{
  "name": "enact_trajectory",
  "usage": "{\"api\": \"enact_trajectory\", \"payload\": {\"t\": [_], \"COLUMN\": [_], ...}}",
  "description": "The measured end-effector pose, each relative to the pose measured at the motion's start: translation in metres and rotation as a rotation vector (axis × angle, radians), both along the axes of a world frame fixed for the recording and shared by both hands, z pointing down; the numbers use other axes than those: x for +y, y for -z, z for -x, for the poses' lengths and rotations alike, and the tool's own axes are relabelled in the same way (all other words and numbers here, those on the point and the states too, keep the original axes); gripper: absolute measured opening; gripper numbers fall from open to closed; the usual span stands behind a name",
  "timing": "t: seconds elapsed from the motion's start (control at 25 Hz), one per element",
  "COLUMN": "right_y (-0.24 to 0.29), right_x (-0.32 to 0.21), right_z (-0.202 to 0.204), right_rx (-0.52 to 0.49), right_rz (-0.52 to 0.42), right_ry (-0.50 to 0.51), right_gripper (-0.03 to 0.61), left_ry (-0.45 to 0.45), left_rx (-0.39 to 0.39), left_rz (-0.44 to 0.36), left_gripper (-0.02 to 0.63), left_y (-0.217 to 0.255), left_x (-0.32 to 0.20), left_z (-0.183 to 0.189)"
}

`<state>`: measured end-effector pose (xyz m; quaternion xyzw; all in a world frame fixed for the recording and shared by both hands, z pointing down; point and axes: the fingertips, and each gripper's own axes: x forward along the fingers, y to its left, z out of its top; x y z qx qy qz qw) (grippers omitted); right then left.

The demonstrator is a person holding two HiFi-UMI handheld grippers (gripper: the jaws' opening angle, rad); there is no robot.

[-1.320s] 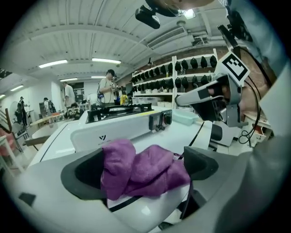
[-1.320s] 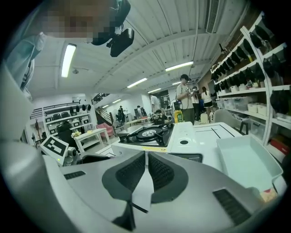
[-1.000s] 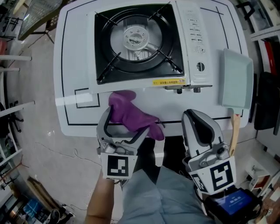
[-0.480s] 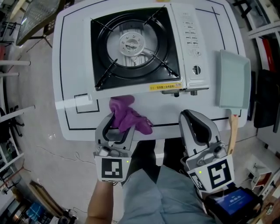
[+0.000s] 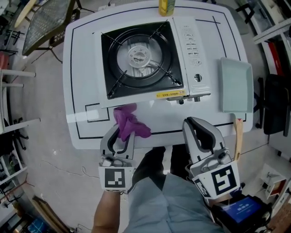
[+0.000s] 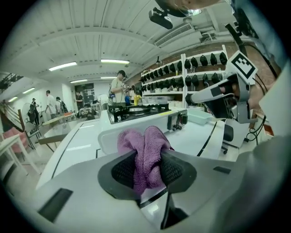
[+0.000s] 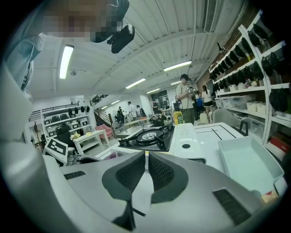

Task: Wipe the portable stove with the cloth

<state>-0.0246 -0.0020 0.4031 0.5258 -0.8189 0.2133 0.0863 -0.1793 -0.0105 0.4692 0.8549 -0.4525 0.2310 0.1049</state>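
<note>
The jaws of the left gripper (image 6: 145, 170) have just been closing and now clamp the bunched purple terry cloth (image 6: 144, 142) between them. The white portable stove with black burner tray (image 5: 141, 57) lies just beyond their tips. The jaws of the right gripper (image 7: 146, 172) stand together, nothing between them.

Pale green rectangular plastic tray (image 5: 236, 85) sat along the right edge of the white table (image 5: 79, 68). Yellow container (image 5: 167, 6) stood at the far edge, and a light wooden stick (image 5: 237, 139) lay by the near right corner.
</note>
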Motion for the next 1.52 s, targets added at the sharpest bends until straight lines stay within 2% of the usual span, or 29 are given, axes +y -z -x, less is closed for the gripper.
{"api": "enact_trajectory", "payload": {"t": [0.24, 0.52, 0.8, 0.96, 1.2, 1.36, 1.52], "right_y": [0.049, 0.132, 0.176, 0.172, 0.124, 0.079, 0.060], "right_x": [0.008, 0.004, 0.013, 0.013, 0.024, 0.017, 0.015], "right_z": [0.007, 0.010, 0.001, 0.001, 0.011, 0.013, 0.009], "right_rx": [-0.015, -0.026, -0.021, -0.010, -0.055, -0.082, -0.108], "right_rz": [-0.075, -0.262, -0.336, -0.323, -0.194, -0.121, -0.067], "right_ry": [-0.002, 0.009, 0.008, 0.012, 0.012, 0.051, 0.099], "right_gripper": [0.054, 0.054, 0.054, 0.054, 0.054, 0.054, 0.054], "left_ry": [0.028, 0.022, 0.052, 0.065, 0.038, 0.062, 0.068], "left_rx": [0.052, 0.048, 0.031, 0.024, -0.009, -0.023, -0.063], "left_rz": [-0.067, -0.241, -0.310, -0.308, -0.189, -0.126, -0.069], "left_gripper": [0.138, 0.140, 0.139, 0.140, 0.140, 0.140, 0.140], "left_y": [0.071, 0.166, 0.211, 0.208, 0.156, 0.118, 0.087], "left_x": [0.005, -0.004, -0.004, -0.016, -0.025, -0.028, -0.030], "left_z": [0.016, 0.029, 0.037, 0.045, 0.047, 0.043, 0.033]}}
